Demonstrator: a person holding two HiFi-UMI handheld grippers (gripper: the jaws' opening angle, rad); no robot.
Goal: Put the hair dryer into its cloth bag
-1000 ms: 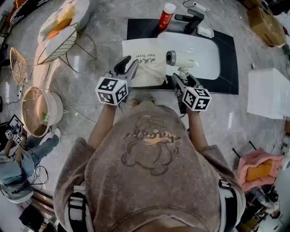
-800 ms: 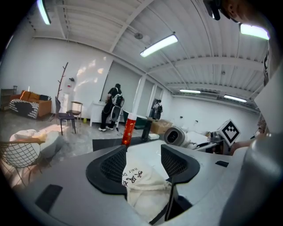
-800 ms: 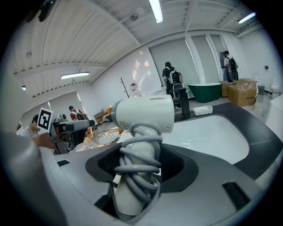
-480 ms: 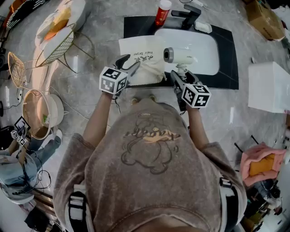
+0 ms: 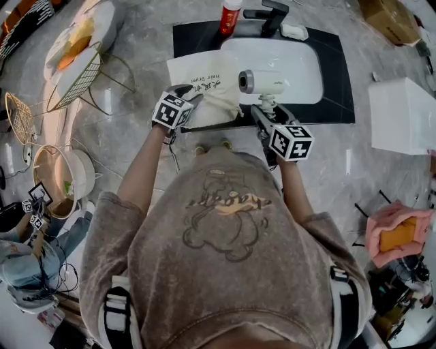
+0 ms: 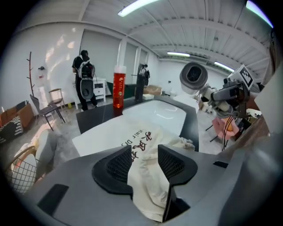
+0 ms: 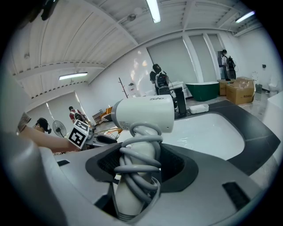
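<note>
Counter, black with a white sink, stands on grey marbled floor, cloth bag lying on its left part. Left gripper, its jaws just closing, loosely straddles the bag; right gripper clamps the hair dryer by the sink

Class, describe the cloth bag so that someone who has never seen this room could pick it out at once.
Find the black counter with the white sink set in it. Left of the sink, a cloth bag lies on the counter, crumpled at its near end. Unlike the red bottle and white hair dryer, it is soft, cream and printed with dark lettering.
</note>
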